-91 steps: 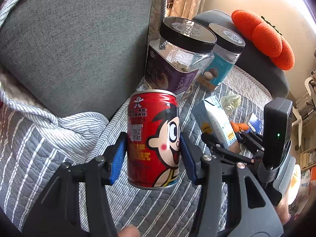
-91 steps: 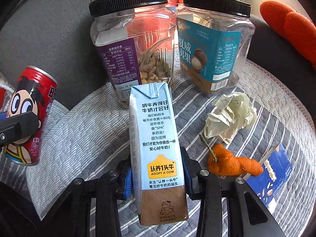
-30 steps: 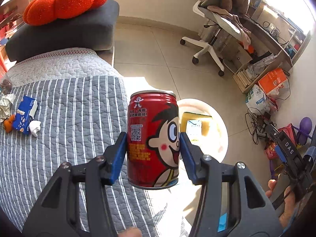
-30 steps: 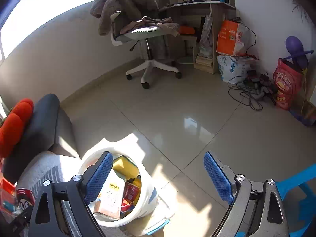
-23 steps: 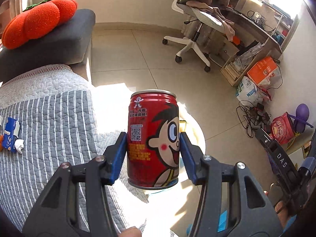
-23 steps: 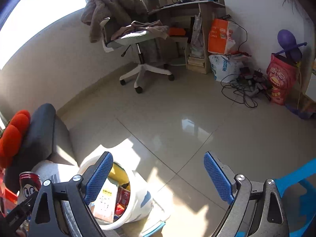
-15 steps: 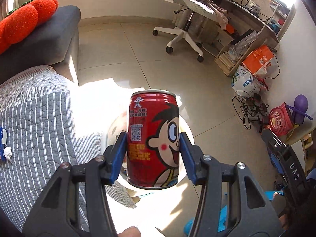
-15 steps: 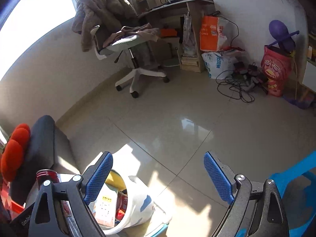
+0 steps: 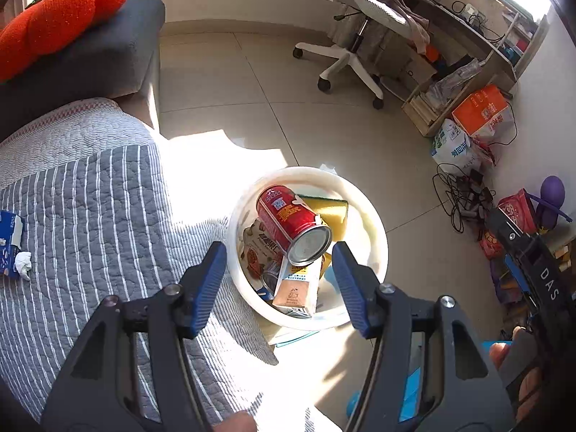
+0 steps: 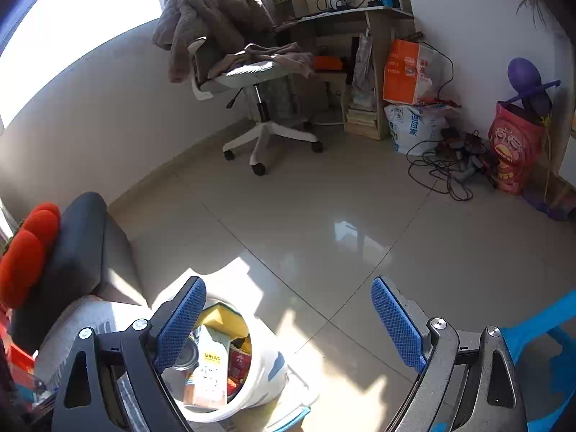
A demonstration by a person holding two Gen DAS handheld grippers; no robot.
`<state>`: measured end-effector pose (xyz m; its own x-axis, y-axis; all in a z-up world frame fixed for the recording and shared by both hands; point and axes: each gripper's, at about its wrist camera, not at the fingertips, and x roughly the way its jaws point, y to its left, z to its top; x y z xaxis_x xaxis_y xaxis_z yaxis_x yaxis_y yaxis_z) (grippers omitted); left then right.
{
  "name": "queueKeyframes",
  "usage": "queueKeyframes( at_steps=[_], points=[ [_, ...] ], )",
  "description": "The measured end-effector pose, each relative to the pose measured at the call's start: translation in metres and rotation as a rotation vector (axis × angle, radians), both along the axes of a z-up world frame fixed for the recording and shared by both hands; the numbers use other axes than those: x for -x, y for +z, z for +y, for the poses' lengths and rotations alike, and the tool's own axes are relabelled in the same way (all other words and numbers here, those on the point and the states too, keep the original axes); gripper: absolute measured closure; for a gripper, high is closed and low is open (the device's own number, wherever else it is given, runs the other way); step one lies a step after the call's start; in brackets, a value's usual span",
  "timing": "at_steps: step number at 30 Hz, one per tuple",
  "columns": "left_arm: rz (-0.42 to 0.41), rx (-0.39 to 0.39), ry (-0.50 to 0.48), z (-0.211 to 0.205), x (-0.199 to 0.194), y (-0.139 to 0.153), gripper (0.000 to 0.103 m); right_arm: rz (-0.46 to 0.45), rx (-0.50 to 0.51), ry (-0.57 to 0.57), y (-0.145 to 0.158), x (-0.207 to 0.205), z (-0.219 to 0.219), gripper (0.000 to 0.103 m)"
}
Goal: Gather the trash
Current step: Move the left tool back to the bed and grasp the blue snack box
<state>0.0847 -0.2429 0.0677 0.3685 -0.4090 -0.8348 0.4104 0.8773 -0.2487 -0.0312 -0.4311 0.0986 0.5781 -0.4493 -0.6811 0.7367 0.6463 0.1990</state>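
Observation:
A white bin [image 9: 374, 223] stands on the floor beside the sofa, holding a milk carton [image 9: 297, 288], a yellow sponge [image 9: 333, 212] and other wrappers. The red cartoon can [image 9: 291, 223] lies tilted on top of that trash, free of any fingers. My left gripper [image 9: 279, 284] hovers above the bin, its jaws opening with nothing pressed between them. In the right wrist view the same bin [image 10: 268, 370] sits low and left, partly behind the blue left pad. My right gripper [image 10: 288, 327] is open wide and empty over the floor.
A striped grey quilt [image 9: 90, 223] covers the sofa at left, with a blue packet [image 9: 9, 241] and a tissue scrap [image 9: 23, 259] on it. An orange cushion [image 9: 61, 10] lies on the armrest. A white office chair [image 10: 248, 82], desk, bags and cables line the far walls. A blue plastic stool [image 10: 536, 331] is near right.
The left jaws have spread and let go of the red can, which dropped into the white bin. The left hand drifted over the bin. The right gripper stayed open.

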Motion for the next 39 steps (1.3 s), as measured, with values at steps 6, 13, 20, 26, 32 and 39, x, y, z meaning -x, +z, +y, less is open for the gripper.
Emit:
queueKeyframes(
  at_steps=[6,13,20,26,32,39],
  points=[
    [-0.018,-0.023,0.053,0.039,-0.005,0.0,0.037,0.042,0.041,0.088,-0.002,-0.027,0.035,0.009],
    [0.014,-0.076,0.163,0.098,-0.021,-0.021,0.035,0.078,0.067,0.198,-0.009,-0.062,0.082,0.009],
    [0.061,-0.124,0.282,0.165,-0.034,-0.048,0.035,0.127,0.103,0.333,-0.021,-0.096,0.138,0.009],
    [0.081,-0.17,0.385,0.226,-0.047,-0.063,0.035,0.181,0.149,0.458,-0.036,-0.12,0.189,0.009],
    [0.101,-0.191,0.483,0.281,-0.065,-0.072,0.035,0.244,0.15,0.581,-0.058,-0.14,0.234,0.009],
    [0.082,-0.285,0.415,0.291,-0.104,-0.08,0.035,0.29,0.167,0.709,-0.078,-0.155,0.282,0.009]
  ],
)
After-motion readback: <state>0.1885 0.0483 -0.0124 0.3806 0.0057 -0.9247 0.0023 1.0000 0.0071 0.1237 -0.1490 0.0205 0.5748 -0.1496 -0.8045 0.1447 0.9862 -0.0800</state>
